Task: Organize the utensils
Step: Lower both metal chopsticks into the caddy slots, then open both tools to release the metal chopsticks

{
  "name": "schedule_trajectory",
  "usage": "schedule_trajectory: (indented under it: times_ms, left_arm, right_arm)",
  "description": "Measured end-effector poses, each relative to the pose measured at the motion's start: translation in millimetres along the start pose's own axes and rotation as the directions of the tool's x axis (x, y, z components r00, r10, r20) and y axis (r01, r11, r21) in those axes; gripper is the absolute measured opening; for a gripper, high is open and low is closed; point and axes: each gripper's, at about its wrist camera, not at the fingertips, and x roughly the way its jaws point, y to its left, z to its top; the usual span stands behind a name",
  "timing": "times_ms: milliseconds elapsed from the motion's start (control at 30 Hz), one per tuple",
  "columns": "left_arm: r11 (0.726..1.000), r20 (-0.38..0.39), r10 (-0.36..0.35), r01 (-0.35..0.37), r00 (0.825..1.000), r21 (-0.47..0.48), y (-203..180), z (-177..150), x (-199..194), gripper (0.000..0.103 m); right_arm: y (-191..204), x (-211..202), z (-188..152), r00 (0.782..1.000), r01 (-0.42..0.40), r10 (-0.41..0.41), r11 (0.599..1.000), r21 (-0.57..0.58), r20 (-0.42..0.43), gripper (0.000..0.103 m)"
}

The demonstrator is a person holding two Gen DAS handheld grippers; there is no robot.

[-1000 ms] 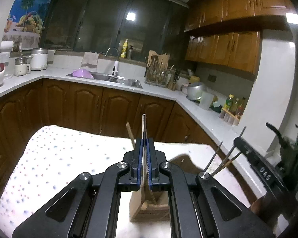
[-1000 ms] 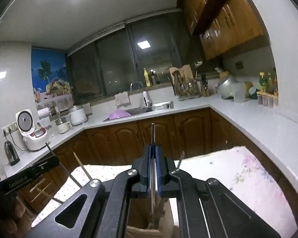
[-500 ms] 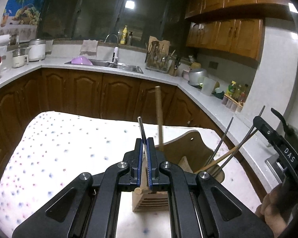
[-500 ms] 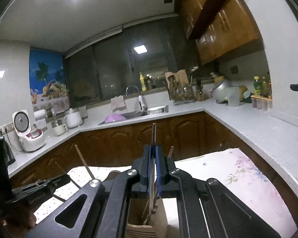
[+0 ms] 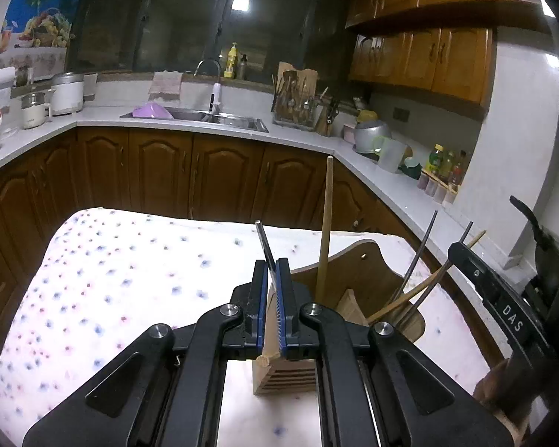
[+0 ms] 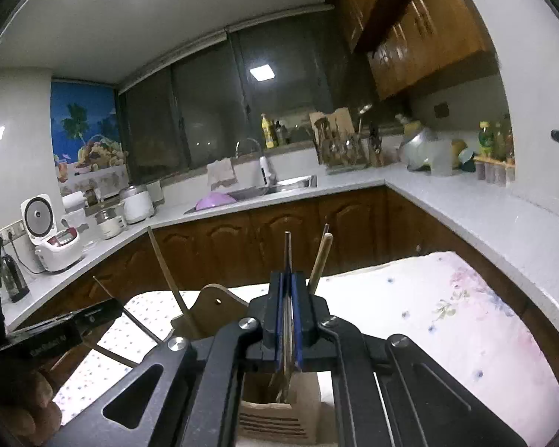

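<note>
A wooden utensil holder (image 5: 287, 376) stands on the flowered tablecloth (image 5: 111, 279), directly under my left gripper (image 5: 272, 265). That gripper is shut on a thin dark metal chopstick (image 5: 263, 240) that slants up and left. A wooden stick (image 5: 326, 223) stands upright in the holder, and several chopsticks (image 5: 417, 272) lean out of its right side. In the right wrist view my right gripper (image 6: 289, 275) is shut on a thin metal chopstick (image 6: 287, 253) over the holder (image 6: 275, 421). A wooden chopstick (image 6: 319, 264) rises just to its right.
The right gripper's body (image 5: 499, 309) and a hand (image 5: 503, 395) fill the left wrist view's right edge. The left gripper's body (image 6: 56, 335) and a hand (image 6: 29, 413) show at the right view's lower left. Kitchen counters and a sink (image 5: 201, 115) lie beyond the table.
Both views have tipped downward a little. The holder's curved back panel and the upright wooden stick now show more fully. Both grippers stay shut on their chopsticks.
</note>
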Motion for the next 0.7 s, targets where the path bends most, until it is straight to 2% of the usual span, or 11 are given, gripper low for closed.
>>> schedule_trajectory:
  times_ms: [100, 167, 233, 267, 333, 400, 500, 567, 633, 700]
  left_arm:
    - [1.000, -0.009, 0.001, -0.001, 1.000, -0.001, -0.7, 0.8, -0.5, 0.004]
    - [1.000, -0.005, 0.003, -0.003, 1.000, -0.001, -0.9, 1.2, -2.8, 0.004]
    - [1.000, -0.002, 0.005, -0.005, 1.000, 0.001, -1.6, 1.7, -6.5, 0.006]
    - [1.000, 0.000, 0.005, -0.005, 1.000, 0.003, -1.9, 2.0, -8.4, 0.008]
    - [1.000, 0.008, 0.004, -0.004, 1.000, 0.006, -3.1, 2.9, -14.3, 0.023]
    - [1.000, 0.025, 0.008, -0.009, 1.000, 0.008, -2.7, 3.9, -21.6, 0.034]
    - [1.000, 0.039, 0.006, -0.006, 0.999, 0.001, -0.5, 4.0, -34.4, 0.038]
    - [1.000, 0.046, 0.011, -0.010, 0.999, -0.005, 2.5, 2.9, -43.5, 0.047]
    - [0.999, 0.056, 0.034, -0.034, 0.998, 0.001, 6.3, -2.8, -57.2, 0.069]
    - [0.998, 0.064, 0.057, -0.057, 0.996, 0.002, 11.8, -10.8, -70.4, 0.075]
  right_arm:
    - [-2.4, 1.2, 1.0, 1.000, -0.017, 0.017, 1.000, 0.013, -0.024, 0.007]
    - [-2.9, -0.6, 0.7, 0.999, -0.037, 0.038, 0.999, 0.023, -0.033, 0.013]
    - [-3.0, -5.0, 1.6, 0.997, -0.075, 0.076, 0.996, 0.038, -0.034, 0.036]
    - [-2.0, -8.0, 2.1, 0.996, -0.079, 0.080, 0.996, 0.040, -0.028, 0.041]
    - [-0.3, -16.2, 3.5, 0.998, -0.063, 0.063, 0.997, 0.034, -0.006, 0.065]
    - [-1.4, -25.1, 6.5, 0.997, -0.077, 0.077, 0.996, 0.044, 0.015, 0.068]
    - [-4.6, -36.8, 13.2, 0.996, -0.086, 0.084, 0.994, 0.063, 0.028, 0.068]
    - [-8.0, -44.1, 15.5, 0.996, -0.086, 0.085, 0.994, 0.071, 0.026, 0.068]
    - [-11.9, -50.5, 14.8, 0.997, -0.082, 0.082, 0.994, 0.078, 0.011, 0.068]
    - [-14.9, -58.0, 10.6, 0.997, -0.074, 0.075, 0.993, 0.086, -0.004, 0.070]
